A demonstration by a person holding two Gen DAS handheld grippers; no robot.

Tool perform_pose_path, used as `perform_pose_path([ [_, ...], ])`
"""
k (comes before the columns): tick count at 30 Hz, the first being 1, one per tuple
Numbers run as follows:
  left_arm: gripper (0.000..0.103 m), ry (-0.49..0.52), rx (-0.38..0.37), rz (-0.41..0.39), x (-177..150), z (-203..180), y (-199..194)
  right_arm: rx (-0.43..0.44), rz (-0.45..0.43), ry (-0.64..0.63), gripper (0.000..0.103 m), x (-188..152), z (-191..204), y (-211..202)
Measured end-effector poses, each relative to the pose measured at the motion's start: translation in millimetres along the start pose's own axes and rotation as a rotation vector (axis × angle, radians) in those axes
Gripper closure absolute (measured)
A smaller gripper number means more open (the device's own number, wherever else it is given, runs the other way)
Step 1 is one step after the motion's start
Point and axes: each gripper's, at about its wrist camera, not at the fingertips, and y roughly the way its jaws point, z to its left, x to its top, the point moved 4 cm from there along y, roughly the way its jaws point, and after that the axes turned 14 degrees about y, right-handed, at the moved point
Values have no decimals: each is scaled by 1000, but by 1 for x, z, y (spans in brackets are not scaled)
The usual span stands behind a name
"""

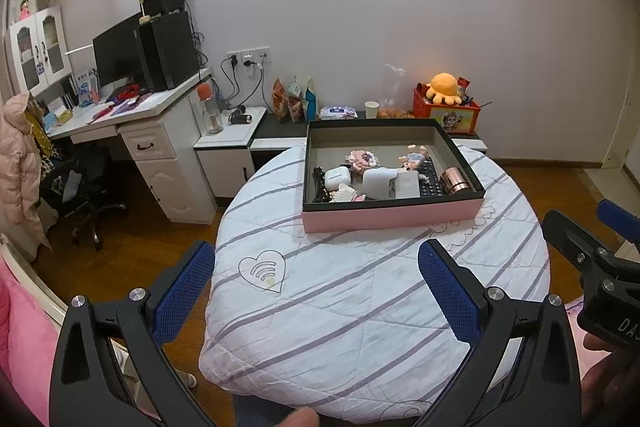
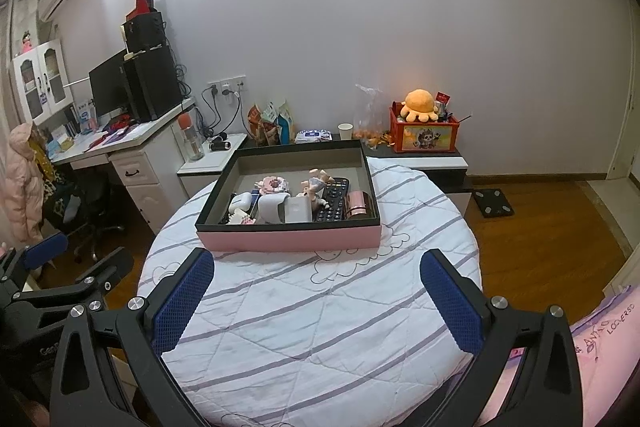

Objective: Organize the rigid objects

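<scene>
A pink box [image 1: 390, 215] [image 2: 288, 239] with a dark rim stands on the far half of a round table covered by a white striped quilt [image 1: 360, 307] [image 2: 312, 327]. Inside lie a white earbud case [image 1: 337, 179] [image 2: 240, 203], a white charger [image 1: 406, 185] [image 2: 298, 209], a black remote [image 1: 430, 177] [image 2: 334, 205], a copper tin [image 1: 456, 181] [image 2: 358, 205], a small doll [image 1: 414, 157] [image 2: 316, 185] and hair clips [image 1: 344, 194]. My left gripper [image 1: 316, 279] is open and empty above the near quilt. My right gripper [image 2: 316, 287] is open and empty, also short of the box.
A white desk [image 1: 132, 123] with a monitor and speakers stands at the left, an office chair [image 1: 80, 187] before it. A low cabinet behind the table holds snack bags, a paper cup [image 1: 371, 109] and a red box with an orange plush [image 1: 444, 89]. A scale [image 2: 494, 203] lies on the wooden floor.
</scene>
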Motion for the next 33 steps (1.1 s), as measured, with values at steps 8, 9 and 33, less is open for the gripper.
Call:
perform_pose_path([
  [8,0,0,-4,-10,1,2,-2,-2,-2,-3,0,0,1,-1],
  [9,0,0,-6,-9,1,2,-2,-3,-1,-3,0,0,1,0],
  [33,0,0,-24,-13,5,3,-5,-4,2,-2,0,0,2,1],
])
